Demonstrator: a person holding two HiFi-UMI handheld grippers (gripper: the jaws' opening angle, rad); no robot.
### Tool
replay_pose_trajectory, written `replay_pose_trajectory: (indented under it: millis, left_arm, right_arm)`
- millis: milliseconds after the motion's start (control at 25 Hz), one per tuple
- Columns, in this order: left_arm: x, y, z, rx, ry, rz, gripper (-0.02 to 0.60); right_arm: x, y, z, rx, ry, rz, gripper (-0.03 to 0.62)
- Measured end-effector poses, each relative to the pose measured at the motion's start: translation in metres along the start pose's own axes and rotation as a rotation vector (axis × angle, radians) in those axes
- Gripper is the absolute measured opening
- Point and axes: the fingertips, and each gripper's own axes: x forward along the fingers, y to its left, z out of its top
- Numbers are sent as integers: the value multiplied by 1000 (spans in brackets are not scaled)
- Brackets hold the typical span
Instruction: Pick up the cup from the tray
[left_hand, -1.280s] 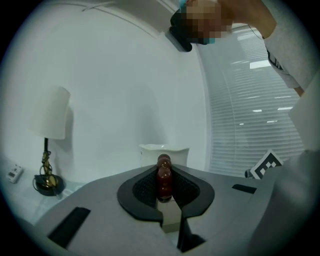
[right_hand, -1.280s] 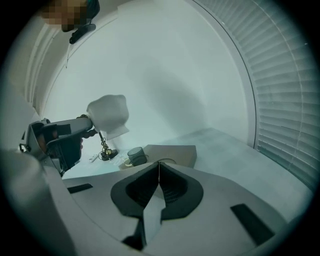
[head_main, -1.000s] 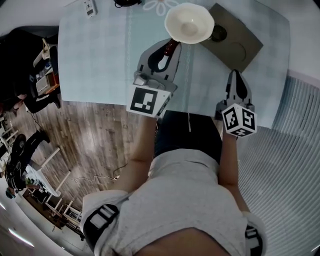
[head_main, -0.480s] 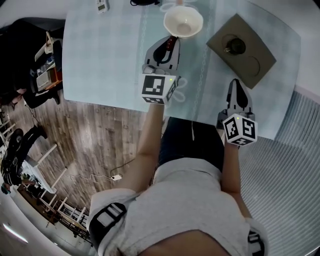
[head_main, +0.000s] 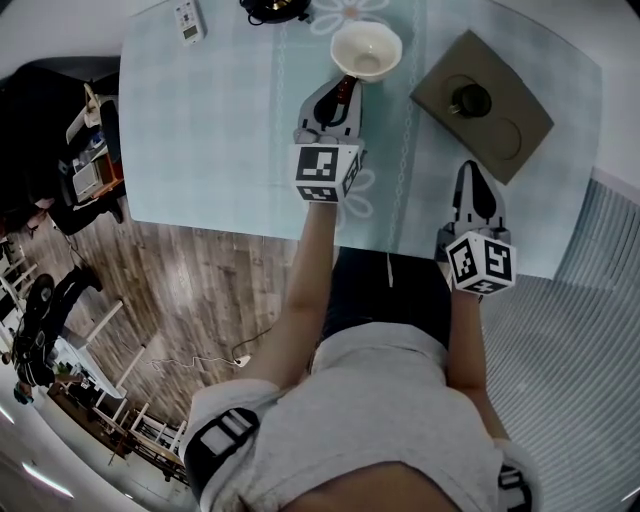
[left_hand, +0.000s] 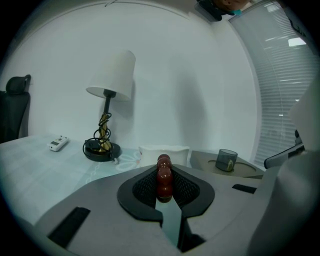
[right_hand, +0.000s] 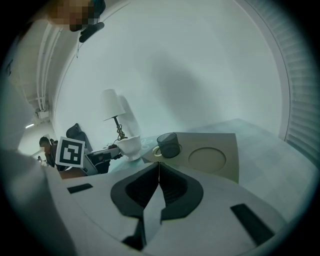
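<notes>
The left forearm (head_main: 310, 270) reaches straight up the frame from the torso, carrying the left gripper (head_main: 340, 100) out over the table (head_main: 200, 130) at upper centre. Its jaws stand narrow, clamped on a red-brown beaded handle (left_hand: 164, 176) that runs to a white bowl (head_main: 366, 50) just beyond the tips; whether the bowl rests on the table cannot be told. The right forearm (head_main: 465, 330) is drawn in shorter. It holds the right gripper (head_main: 473, 172) low at the table's lower right edge, pointing up the frame, with its jaws pressed together and nothing between them. The cup (head_main: 470, 98), dark and translucent, stands upright in one round recess of the brown tray (head_main: 470, 55) at upper right. It lies directly ahead of the right gripper but clearly apart from it. In the right gripper view it appears just above the jaw tips, its handle turned left. From the left gripper, the cup sits off to the right, beside the white bowl.
</notes>
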Motion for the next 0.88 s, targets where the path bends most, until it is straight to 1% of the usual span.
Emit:
replay_pose_trajectory:
  millis: [400,600,760,880]
  left_arm:
    - [2,-3,-11,34,6,15,40]
    - [0,-9,-15,120,16,30,40]
    - [-3,-9,-28,112,44,52,40]
    - [-3,-10,-30,114,54,57,40]
  right_arm:
    - [5,-4,3,13,-9,-5,8]
    - [3,-5,5,14,-15,-4,8]
    - [1,-5,3,13,-13,-3,8]
    - [-1,-8,2,16,-13,-5,8]
